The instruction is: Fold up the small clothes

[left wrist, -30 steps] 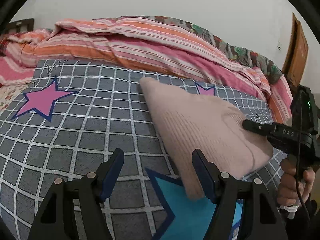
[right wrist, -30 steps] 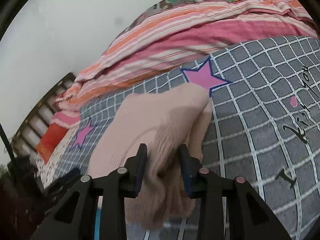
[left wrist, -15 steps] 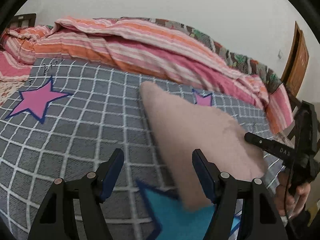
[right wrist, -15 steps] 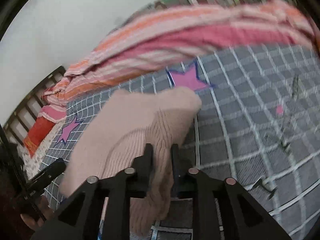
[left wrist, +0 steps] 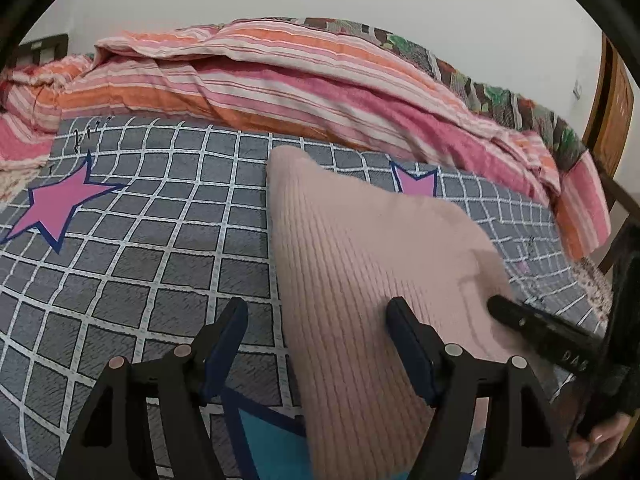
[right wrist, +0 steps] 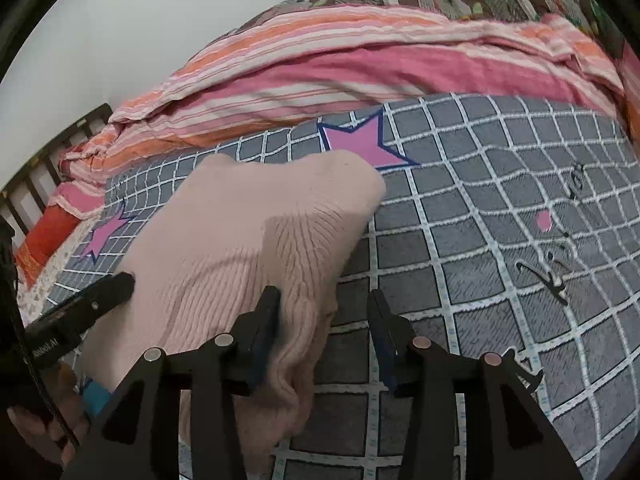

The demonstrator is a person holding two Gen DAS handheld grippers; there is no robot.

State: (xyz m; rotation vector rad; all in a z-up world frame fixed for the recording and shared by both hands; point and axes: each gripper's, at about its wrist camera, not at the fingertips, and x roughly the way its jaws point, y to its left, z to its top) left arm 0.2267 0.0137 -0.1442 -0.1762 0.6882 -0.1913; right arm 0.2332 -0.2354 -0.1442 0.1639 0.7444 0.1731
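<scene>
A pale pink ribbed knit garment [left wrist: 368, 264] lies folded on the grey checked bed sheet [left wrist: 160, 240]; it also shows in the right wrist view [right wrist: 248, 240]. My left gripper [left wrist: 316, 340] is open, its jaws astride the garment's near left edge, holding nothing. My right gripper [right wrist: 324, 328] is open, with the garment's near right edge lying between its jaws, against the left finger [right wrist: 264, 324]. The right gripper's tip [left wrist: 520, 316] shows at the garment's right side in the left wrist view. The left gripper's tip [right wrist: 92, 300] shows at its left side in the right wrist view.
A rumpled pink and orange striped quilt [left wrist: 300, 88] lies along the far side of the bed. Pink stars [left wrist: 56, 208] and a blue star [left wrist: 272, 440] are printed on the sheet. A wooden headboard [right wrist: 44, 168] and a wooden door [left wrist: 612, 108] stand at the edges.
My right gripper has opened and let go of the garment's edge, which it was pinching before. The garment has settled flatter on the sheet. My left gripper stays open.
</scene>
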